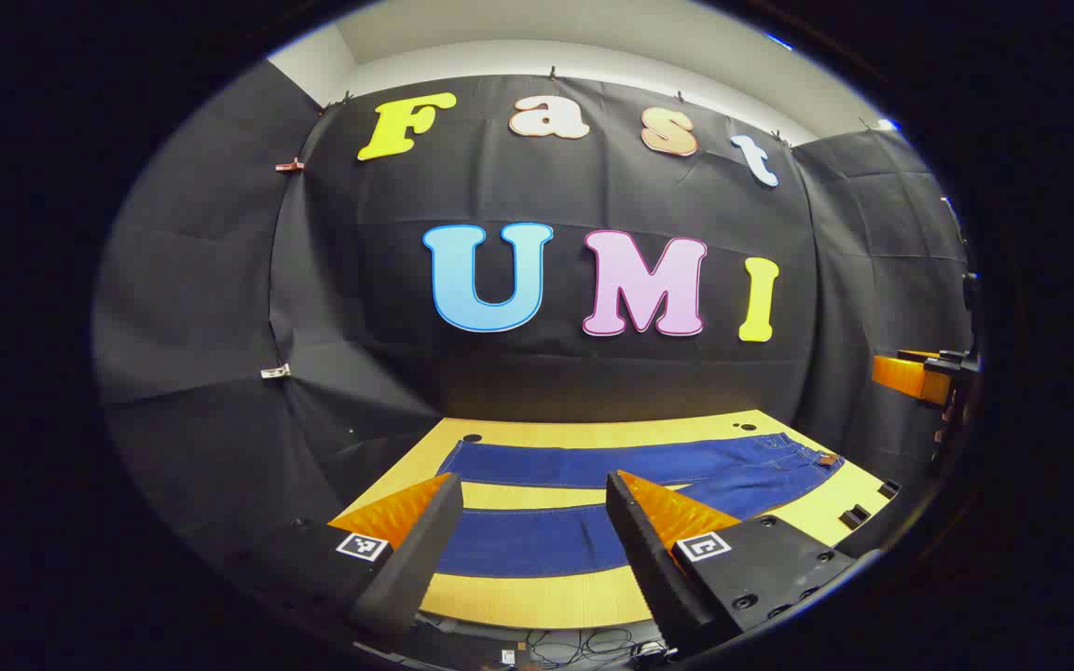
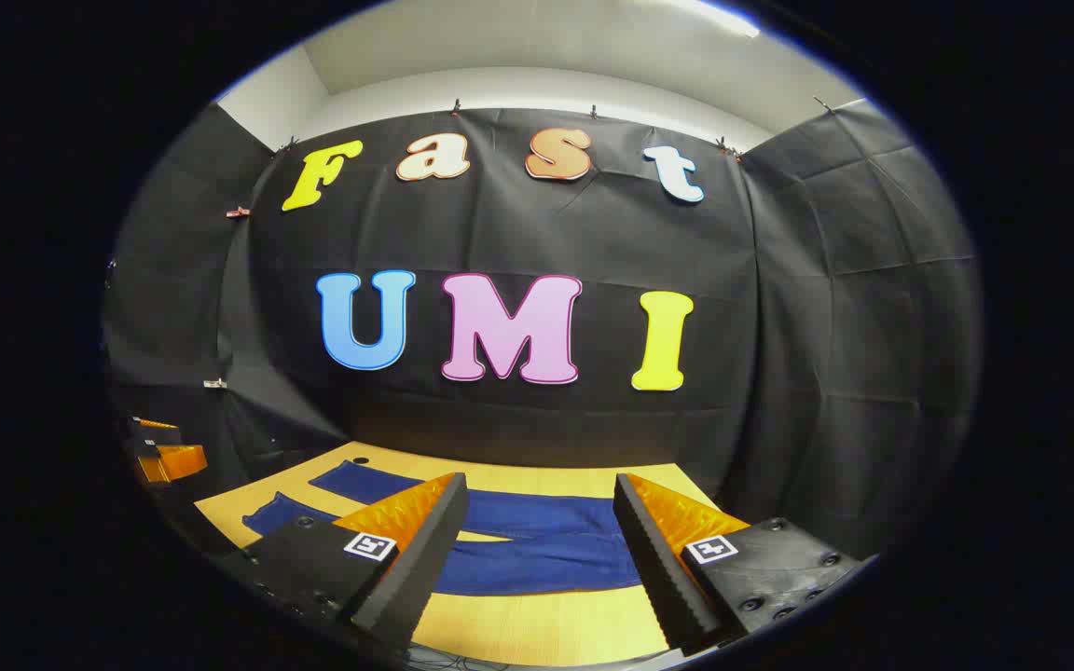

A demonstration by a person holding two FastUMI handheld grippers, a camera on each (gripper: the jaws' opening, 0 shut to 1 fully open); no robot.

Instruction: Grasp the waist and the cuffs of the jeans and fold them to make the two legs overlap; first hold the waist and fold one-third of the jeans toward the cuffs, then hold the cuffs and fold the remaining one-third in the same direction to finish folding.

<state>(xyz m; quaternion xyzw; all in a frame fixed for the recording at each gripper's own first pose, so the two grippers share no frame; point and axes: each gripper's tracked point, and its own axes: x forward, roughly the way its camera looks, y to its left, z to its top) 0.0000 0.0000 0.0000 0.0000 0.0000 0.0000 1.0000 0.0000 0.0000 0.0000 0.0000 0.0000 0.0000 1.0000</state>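
We see the jeans (image 1: 630, 494) flat on the table (image 1: 537, 596), legs spread apart, waist (image 1: 812, 461) at the table's right end. Left tongs (image 1: 532, 522) gape wide above the table's near edge, holding nothing. Right tongs (image 2: 542, 531) likewise wide, above the near edge.

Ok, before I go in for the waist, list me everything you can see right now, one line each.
jeans: one, dark blue, flat on the table, legs spread apart, waist toward the right in the left gripper view.
table: one, light wood, under the jeans, dark round holes near its far edge.
clips: several, small, on the booth wall.
cables: a few, dark, below the table's near edge.
left claw: one, open, above the near leg.
right claw: one, open, above the jeans, holding nothing.
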